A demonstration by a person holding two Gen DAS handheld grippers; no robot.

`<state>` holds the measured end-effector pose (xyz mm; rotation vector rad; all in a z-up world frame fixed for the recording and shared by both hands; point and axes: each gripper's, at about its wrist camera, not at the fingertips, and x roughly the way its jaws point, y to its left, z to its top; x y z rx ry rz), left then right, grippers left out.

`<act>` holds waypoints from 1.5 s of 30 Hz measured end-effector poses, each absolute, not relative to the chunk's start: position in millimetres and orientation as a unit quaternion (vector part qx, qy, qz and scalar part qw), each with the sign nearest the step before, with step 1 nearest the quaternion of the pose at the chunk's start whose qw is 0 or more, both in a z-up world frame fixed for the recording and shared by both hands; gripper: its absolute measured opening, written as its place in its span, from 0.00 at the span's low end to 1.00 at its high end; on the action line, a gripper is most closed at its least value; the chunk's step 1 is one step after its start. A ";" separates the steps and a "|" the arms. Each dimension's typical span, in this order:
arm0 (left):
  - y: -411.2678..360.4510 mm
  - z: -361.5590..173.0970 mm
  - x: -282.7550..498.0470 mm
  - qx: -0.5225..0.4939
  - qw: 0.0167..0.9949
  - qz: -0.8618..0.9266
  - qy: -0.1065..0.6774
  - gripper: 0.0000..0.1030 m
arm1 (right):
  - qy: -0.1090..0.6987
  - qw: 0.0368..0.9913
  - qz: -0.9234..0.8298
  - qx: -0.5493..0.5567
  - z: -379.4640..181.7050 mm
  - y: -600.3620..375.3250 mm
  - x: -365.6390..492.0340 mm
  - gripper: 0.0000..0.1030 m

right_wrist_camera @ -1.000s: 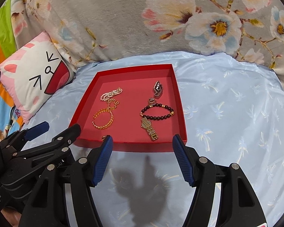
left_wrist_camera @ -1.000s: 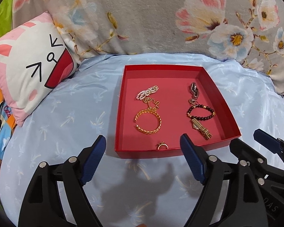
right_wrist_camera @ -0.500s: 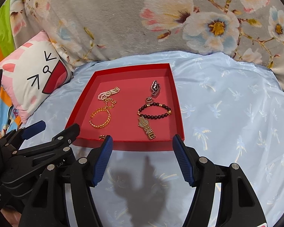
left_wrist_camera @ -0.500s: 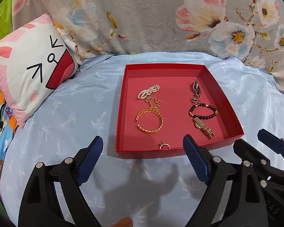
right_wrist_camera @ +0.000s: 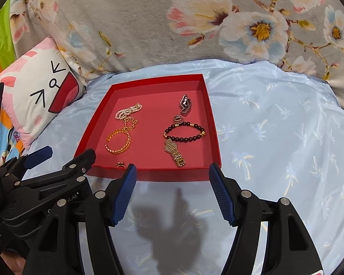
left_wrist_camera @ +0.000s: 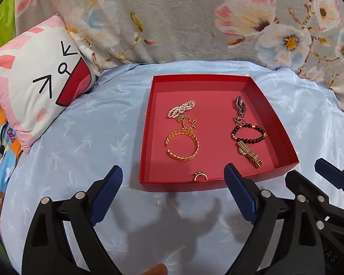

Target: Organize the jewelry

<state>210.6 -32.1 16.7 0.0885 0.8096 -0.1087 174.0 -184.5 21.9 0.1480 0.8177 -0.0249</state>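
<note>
Both grippers, left (left_wrist_camera: pixel 172 189) and right (right_wrist_camera: pixel 173 186), hover with fingers spread wide and empty before the shallow red cardboard tray (left_wrist_camera: pixel 273 116) holding gold bangle (left_wrist_camera: pixel 182 146) and black beaded bracelet (left_wrist_camera: pixel 248 133).

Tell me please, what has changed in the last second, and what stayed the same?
Very little. Both tongs, left and right, stay open and empty just before the red tray; they drifted only slightly. Nothing was gripped or released. The gold bangle, bead bracelet, watch and small ring lie where they were.
</note>
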 end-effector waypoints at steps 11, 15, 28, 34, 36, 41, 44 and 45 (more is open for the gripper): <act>-29.7 15.7 211.1 0.043 0.916 -0.048 0.397 0.89 | 0.397 0.915 -0.014 0.072 21.6 -184.6 173.8 0.63; -30.0 14.8 210.9 0.046 0.914 -0.049 0.399 0.89 | 0.397 0.915 -0.015 0.071 21.0 -184.9 173.3 0.63; -30.7 11.8 213.6 0.047 0.910 -0.052 0.408 0.91 | 0.397 0.915 -0.014 0.072 20.8 -184.6 173.1 0.63; -31.4 9.6 214.6 0.049 0.908 -0.053 0.414 0.92 | 0.398 0.915 -0.015 0.071 20.0 -185.8 173.0 0.63; -31.9 8.7 214.6 0.051 0.907 -0.051 0.415 0.92 | 0.398 0.915 -0.015 0.071 20.2 -186.0 173.0 0.63; -33.0 8.0 213.6 0.057 0.908 -0.048 0.413 0.93 | 0.397 0.915 -0.014 0.072 20.2 -186.2 172.7 0.64; -31.7 7.4 214.3 0.052 0.906 -0.048 0.417 0.93 | 0.397 0.915 -0.014 0.072 20.1 -186.1 172.6 0.64; -31.6 7.3 214.0 0.052 0.907 -0.047 0.416 0.93 | 0.397 0.915 -0.014 0.071 20.1 -186.2 172.5 0.64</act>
